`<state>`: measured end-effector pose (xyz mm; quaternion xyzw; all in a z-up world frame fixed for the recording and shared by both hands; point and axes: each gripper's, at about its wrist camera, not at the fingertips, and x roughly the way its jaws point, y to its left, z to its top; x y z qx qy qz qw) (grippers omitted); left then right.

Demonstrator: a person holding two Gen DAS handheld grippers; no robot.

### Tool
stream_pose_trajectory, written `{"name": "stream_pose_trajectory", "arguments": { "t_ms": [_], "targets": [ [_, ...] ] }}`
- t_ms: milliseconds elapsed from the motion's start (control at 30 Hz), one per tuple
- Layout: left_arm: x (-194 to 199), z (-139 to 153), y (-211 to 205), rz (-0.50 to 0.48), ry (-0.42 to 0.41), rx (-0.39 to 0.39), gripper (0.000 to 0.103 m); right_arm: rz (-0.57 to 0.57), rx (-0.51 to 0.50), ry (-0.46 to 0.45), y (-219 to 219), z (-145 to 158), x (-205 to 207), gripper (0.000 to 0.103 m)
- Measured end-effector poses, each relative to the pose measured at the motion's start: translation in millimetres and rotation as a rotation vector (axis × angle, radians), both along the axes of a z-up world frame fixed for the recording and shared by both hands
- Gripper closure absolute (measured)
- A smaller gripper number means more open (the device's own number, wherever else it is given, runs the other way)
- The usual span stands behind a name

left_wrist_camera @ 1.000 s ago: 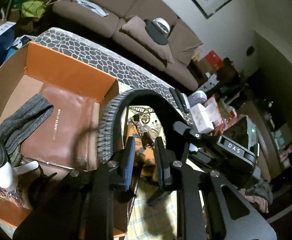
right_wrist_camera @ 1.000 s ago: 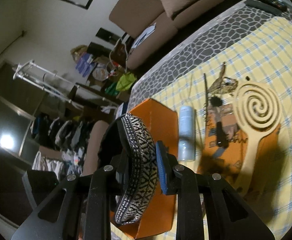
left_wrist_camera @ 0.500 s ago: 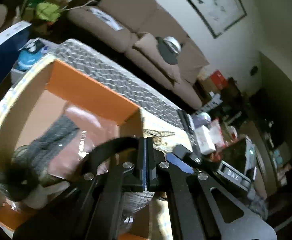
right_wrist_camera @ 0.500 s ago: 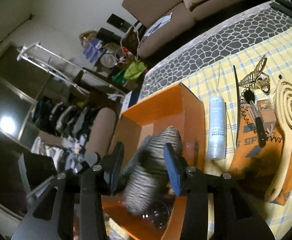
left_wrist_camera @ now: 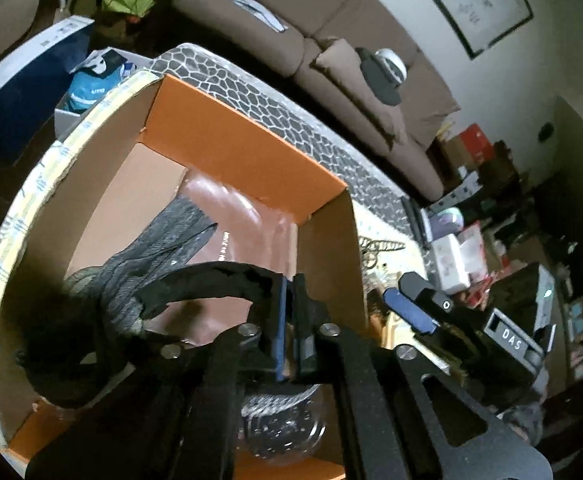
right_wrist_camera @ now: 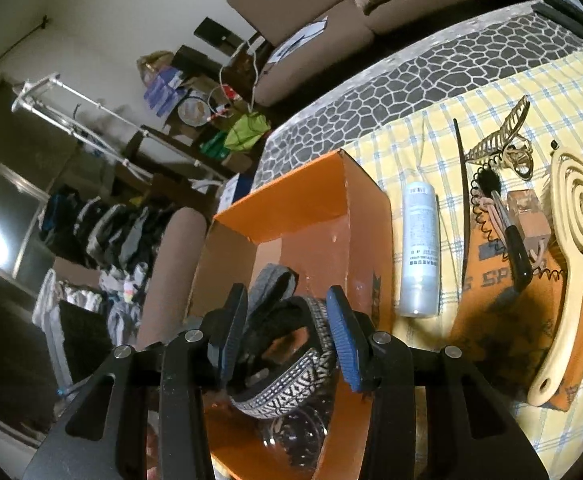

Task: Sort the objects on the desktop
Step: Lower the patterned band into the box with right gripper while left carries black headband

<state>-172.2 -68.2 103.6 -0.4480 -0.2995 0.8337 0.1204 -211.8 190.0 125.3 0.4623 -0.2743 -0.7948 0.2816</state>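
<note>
Behind our table a brown sofa point(left_wrist_camera: 331, 36) lines the wall. We see our left gripper point(left_wrist_camera: 289, 316) pinched nearly closed on the black inner side of the patterned headband point(right_wrist_camera: 291, 388), which hangs inside the orange box point(right_wrist_camera: 303, 208). Our right gripper point(right_wrist_camera: 287, 336) is spread wide, the band lying loose between its pads. "DAS" shows on the right tool's body in the left view. Right of the box lies a white bottle point(right_wrist_camera: 419, 248), its print too small to read.

Right gripper point(right_wrist_camera: 287, 326) spread open, patterned headband point(right_wrist_camera: 291, 388) released into orange box point(right_wrist_camera: 303, 208), left gripper point(left_wrist_camera: 289, 320) closed
</note>
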Motion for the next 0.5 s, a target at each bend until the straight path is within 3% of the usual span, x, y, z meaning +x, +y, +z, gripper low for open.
{"name": "stream_pose_trajectory", "arguments": {
  "t_ms": [100, 267, 500],
  "targets": [
    [2.6, 2.7, 6.9, -0.039, -0.009, -0.048, 0.057, 0.016, 0.036, 0.011, -4.6, 0.7, 1.4, 0.06],
    [10.3, 8.3, 34.0, -0.16, 0.009, -0.148, 0.044, 0.033, 0.11, 0.039, -6.8, 3.2, 4.6, 0.052],
    [7.1, -5.7, 84.4, -0.308, 0.005, -0.338, 0.044, 0.016, 0.117, 0.029, 6.6, 0.6, 4.7, 0.049]
  ]
}}
